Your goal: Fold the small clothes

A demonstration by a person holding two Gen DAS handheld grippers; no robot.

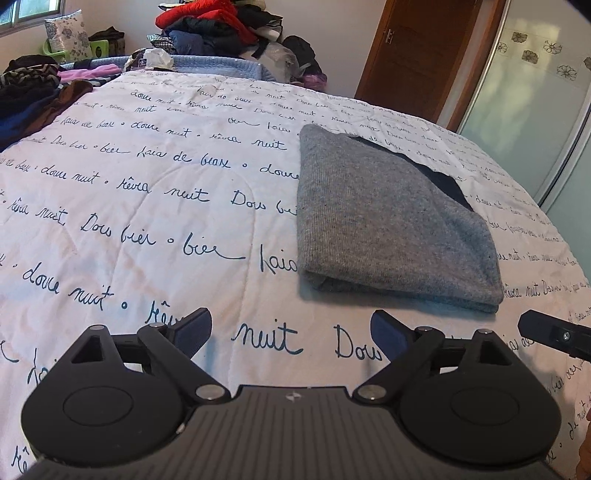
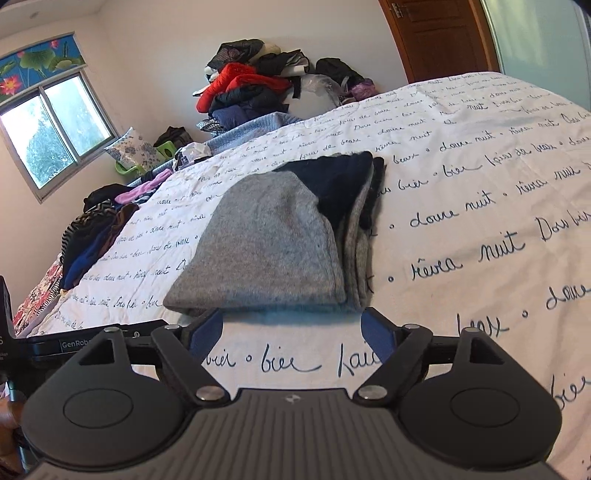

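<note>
The grey knit garment (image 1: 391, 218) lies folded into a compact, thick rectangle on the bed's white quilt (image 1: 147, 206), which is printed with dark script; a dark navy part (image 2: 340, 181) of it shows at the far end, and from the right wrist view several stacked layers can be counted along its right-hand edge; it looks already folded, so what remains is probably a last tidy or a move to a pile. The left tongs (image 1: 291, 334) hover over bare quilt, near the garment's closest corner but apart from it, spread wide with nothing between the blue pads (image 1: 192, 330); the right tongs (image 2: 293, 330) are likewise wide apart and empty, their tips just at the near folded edge, whether touching it or only close I cannot tell. The cloth looks soft, light and limp, a fuzzy knit that should grip well against the pads and not slip, yet it will sag and spill open if lifted by a single layer; nothing about it is fragile; the sound hold would be to pinch the whole stack at the near fold, one tongs toward each near corner, so all layers travel together. A heap of unsorted clothes (image 1: 214, 26) sits beyond the bed's far end, and more dark garments (image 1: 29, 96) lie at its left side.
</note>
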